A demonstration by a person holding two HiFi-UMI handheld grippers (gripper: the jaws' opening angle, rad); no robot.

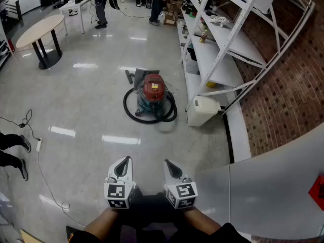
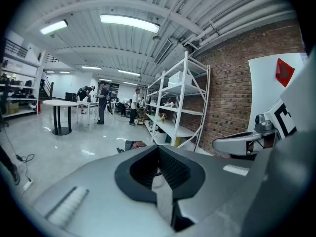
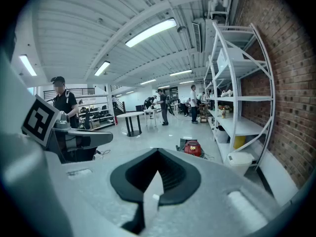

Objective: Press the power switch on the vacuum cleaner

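**Both grippers closed and held low; vacuum standing well ahead on the floor**

Head view, read from left to right. A power strip [image 1: 38, 145] is lying on the floor [image 1: 91, 85] at the far left, and a round table [image 1: 38, 29] is standing beyond it. People [image 1: 101, 4] are standing at the far end of the room.

The left gripper [image 1: 126, 160] is being held low in the foreground and is pointing forward. Its own view is showing the jaws pressed together with nothing between them.

The vacuum [image 1: 152, 91] is standing upright on the floor, well ahead of both grippers. Its red top is facing the camera, and its black hose [image 1: 132, 113] is lying coiled around the base. Its switch is too small to make out.

The right gripper [image 1: 167, 162] is being held just beside the left one and level with it. Its jaws are likewise meeting at the tips and gripping nothing. Neither gripper is touching the vacuum.

To the right of the vacuum, a white jug [image 1: 202, 109] is sitting at the foot of the shelves [image 1: 223, 59]. The shelves are running along the brick wall [image 1: 288, 85].

In the left gripper view the vacuum is showing just above the closed jaws. In the right gripper view it is showing above and to the right of them, near the shelves.
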